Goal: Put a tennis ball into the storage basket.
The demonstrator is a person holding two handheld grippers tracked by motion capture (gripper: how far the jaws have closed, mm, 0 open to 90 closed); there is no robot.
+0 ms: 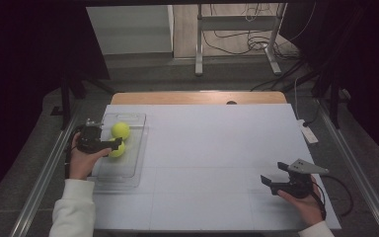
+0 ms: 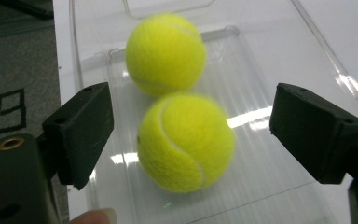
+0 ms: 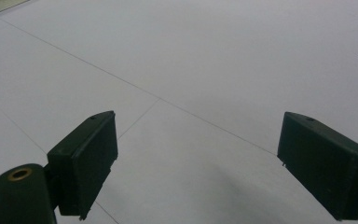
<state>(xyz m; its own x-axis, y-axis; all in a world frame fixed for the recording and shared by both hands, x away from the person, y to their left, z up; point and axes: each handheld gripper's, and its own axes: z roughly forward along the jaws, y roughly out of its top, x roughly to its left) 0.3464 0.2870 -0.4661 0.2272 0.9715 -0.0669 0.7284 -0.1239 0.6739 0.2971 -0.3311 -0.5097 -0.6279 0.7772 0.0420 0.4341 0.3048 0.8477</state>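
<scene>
High view: clear plastic tray (image 1: pixel 128 170) sits at the left edge of the white tabletop (image 1: pixel 212 163), with two tennis balls in it. The far ball (image 1: pixel 120 130) lies toward the tray's back end; the near ball (image 1: pixel 118 149) is partly covered by the left gripper (image 1: pixel 113 144), so contact cannot be judged here.

Left gripper view settles it: left gripper (image 2: pixel 191 126) jaws stand wide, one on each side of the near ball (image 2: pixel 185 142), with a visible gap at both pads. Nothing gripped. The near ball rests on the tray floor (image 2: pixel 261 186), touching or just short of the far ball (image 2: pixel 165 53).

Right gripper (image 1: pixel 271 181) is well apart, near the front right corner of the tabletop. Right gripper view: right gripper (image 3: pixel 196 163) jaws wide open over bare tabletop (image 3: pixel 214 70), holding nothing.
</scene>
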